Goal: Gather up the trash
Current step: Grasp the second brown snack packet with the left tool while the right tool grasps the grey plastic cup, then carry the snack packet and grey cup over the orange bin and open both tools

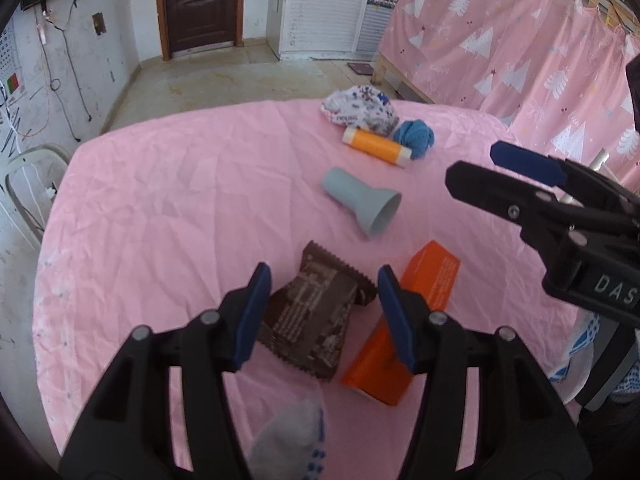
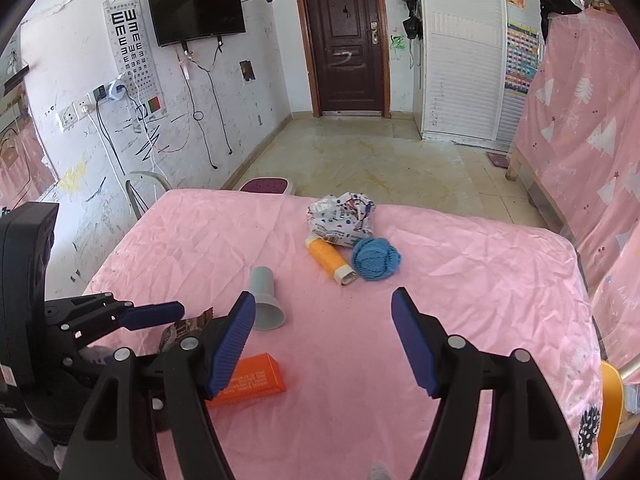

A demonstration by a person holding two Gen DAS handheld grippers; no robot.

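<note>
Both jaws gape empty: the left hand-held gripper (image 1: 324,312) hovers over a brown wrapper (image 1: 316,320) at six o'clock on the pink table (image 1: 160,200), the right hand-held gripper (image 2: 324,336) above bare cloth. Nothing looks collected; orange box (image 1: 416,320), grey cup (image 1: 360,200), tube (image 1: 376,146), crumpled paper (image 1: 360,114) remain. Nine o'clock lies open.

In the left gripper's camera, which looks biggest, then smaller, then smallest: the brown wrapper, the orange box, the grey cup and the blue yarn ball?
1. Brown wrapper and orange box: look about alike, both nearest the camera, so unsure.
2. Grey cup.
3. Blue yarn ball, farthest away.
</note>
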